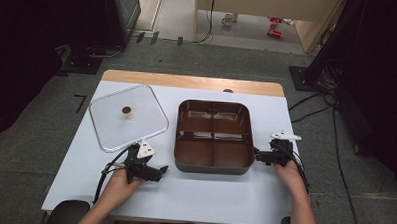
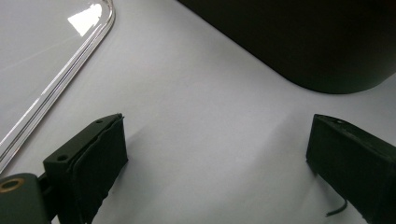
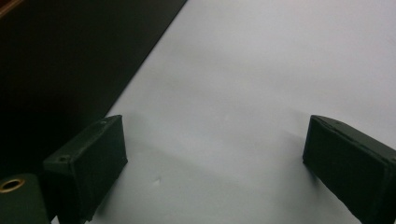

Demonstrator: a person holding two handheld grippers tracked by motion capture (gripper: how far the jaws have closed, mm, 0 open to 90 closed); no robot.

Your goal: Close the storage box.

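A brown, square, four-compartment plastic tray (image 1: 213,136) sits at the centre of the high view on a white tabletop (image 1: 193,192); its clear, square lid with a small brown knob (image 1: 128,116) lies flat to the upper left, apart from the tray. The left gripper (image 1: 160,169), at lower centre-left, has its jaws spread wide over bare table, between the lid's near corner and the tray's lower left corner. The right gripper (image 1: 255,154), at centre right, is likewise wide open, its jaws just beside the tray's right wall. Probable risks: the thin lid rim lies flat, so jaws may slip off it; a one-sided push from the right gripper could slide the tray.
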